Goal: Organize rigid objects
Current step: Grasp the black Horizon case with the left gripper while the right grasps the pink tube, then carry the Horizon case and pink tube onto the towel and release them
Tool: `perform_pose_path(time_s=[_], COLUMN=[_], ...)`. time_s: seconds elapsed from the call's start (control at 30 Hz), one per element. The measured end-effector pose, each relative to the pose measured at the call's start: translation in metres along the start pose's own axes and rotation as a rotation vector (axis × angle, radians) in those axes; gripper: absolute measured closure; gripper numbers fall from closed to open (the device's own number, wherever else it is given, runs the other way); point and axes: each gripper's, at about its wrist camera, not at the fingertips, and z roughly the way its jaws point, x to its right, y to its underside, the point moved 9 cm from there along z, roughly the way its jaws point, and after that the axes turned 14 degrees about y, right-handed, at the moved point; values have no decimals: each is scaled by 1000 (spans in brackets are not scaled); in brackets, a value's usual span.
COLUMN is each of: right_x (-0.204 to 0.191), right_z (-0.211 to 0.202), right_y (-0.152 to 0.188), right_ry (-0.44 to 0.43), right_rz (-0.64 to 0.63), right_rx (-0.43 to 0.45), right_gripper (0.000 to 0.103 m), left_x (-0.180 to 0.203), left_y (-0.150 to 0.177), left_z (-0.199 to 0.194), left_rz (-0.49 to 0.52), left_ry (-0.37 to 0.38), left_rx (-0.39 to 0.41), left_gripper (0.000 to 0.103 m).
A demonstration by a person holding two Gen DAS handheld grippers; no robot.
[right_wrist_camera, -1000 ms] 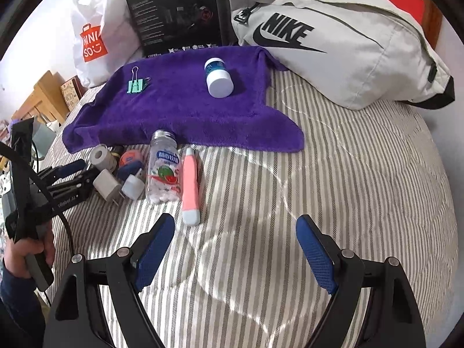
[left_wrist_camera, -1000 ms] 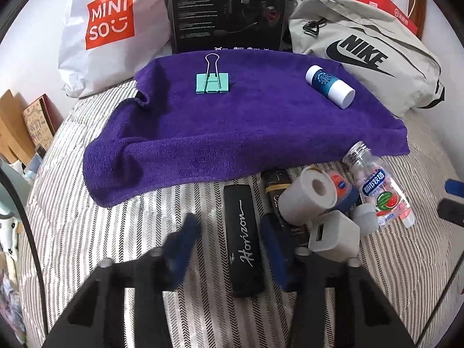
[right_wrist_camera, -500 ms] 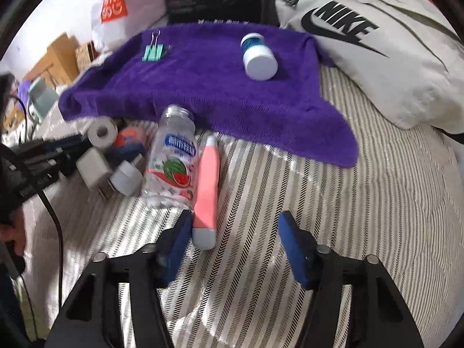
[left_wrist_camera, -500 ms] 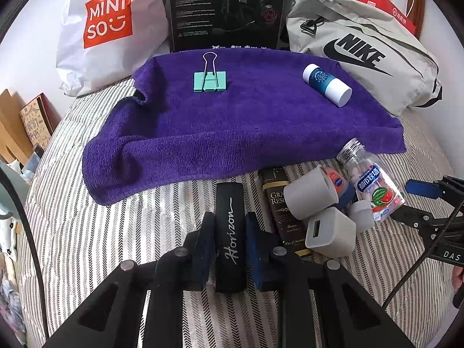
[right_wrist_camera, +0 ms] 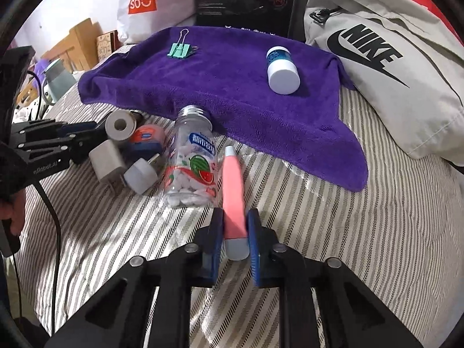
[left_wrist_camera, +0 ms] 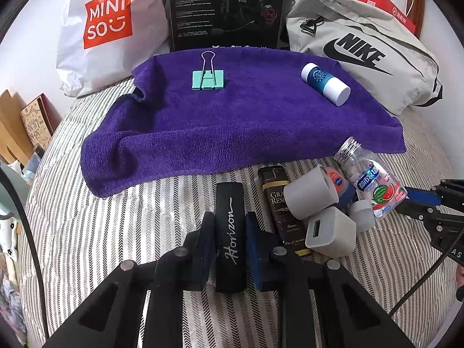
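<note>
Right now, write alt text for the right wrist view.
The right gripper is shut on a pink tube lying on a striped bedspread, beside a clear candy bottle. Behind, a purple towel holds a green binder clip and a white-capped bottle.

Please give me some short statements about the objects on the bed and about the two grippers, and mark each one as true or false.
1. The left gripper is closed on the black Horizon case. True.
2. The right gripper is open and holds nothing. False: it is shut on the pink tube.
3. The green binder clip lies on the purple towel. True.
4. The candy bottle stands upright on the towel. False: it lies on its side on the striped cover.
5. The white-capped blue bottle lies on the towel. True.
</note>
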Motion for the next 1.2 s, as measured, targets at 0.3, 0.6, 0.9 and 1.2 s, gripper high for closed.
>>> perform_pose_path(time_s=[0.3,0.6,0.9,1.2], right_x=[17,12,9,17], right_z=[-11,0,-4,-18], right_y=[26,7,13,16], right_ry=[0,8,9,-30], right_rz=[43,22,-3,41], right_rx=[-59,-34,-44,-49], right_gripper=[87,81,87,87], left_x=[0,0,-2,-9], left_y=[0,-1,1,13], left_z=[0,0,-4,-19], left_rz=[-2,1,-21,-57], left_ry=[-7,-5,24,46], left_rx=[8,0,1,-7], left_gripper=[82,82,82,82])
